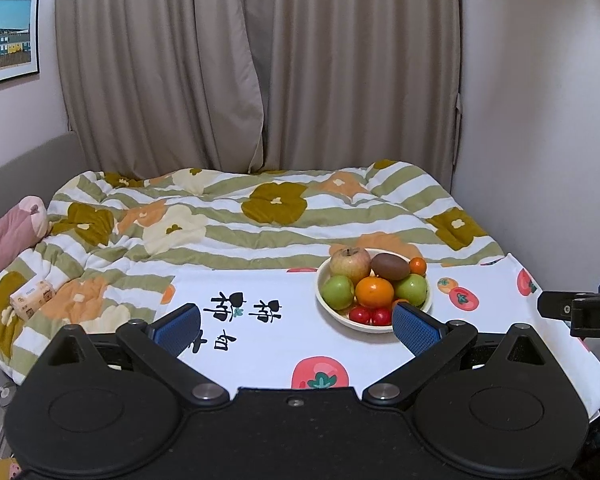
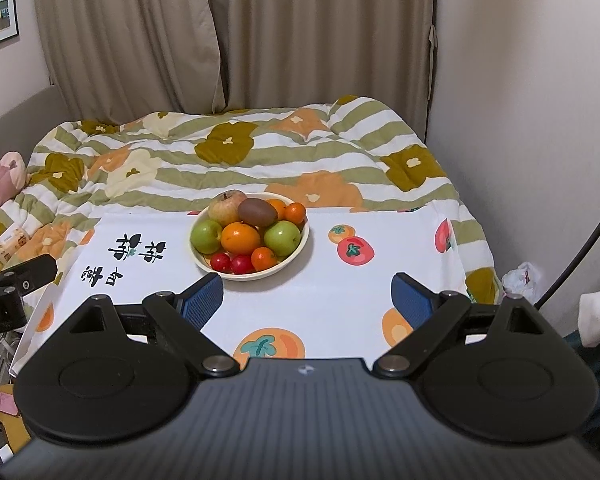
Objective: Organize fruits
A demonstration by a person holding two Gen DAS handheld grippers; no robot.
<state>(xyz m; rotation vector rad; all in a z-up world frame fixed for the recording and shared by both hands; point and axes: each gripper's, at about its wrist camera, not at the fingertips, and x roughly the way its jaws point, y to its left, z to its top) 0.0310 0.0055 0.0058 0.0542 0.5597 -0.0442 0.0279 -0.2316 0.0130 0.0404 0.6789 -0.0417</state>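
Note:
A cream bowl stands on a white table printed with persimmons. It holds a reddish apple, a brown kiwi, two green apples, a large orange, small oranges and two red cherry tomatoes. My left gripper is open and empty, in front of the bowl, which lies to its right. My right gripper is open and empty, the bowl just beyond its left finger.
The table stands against a bed with a flowered striped quilt. A tissue pack and a pink pillow lie at the left. Curtains and walls stand behind. A pink phone lies on the floor.

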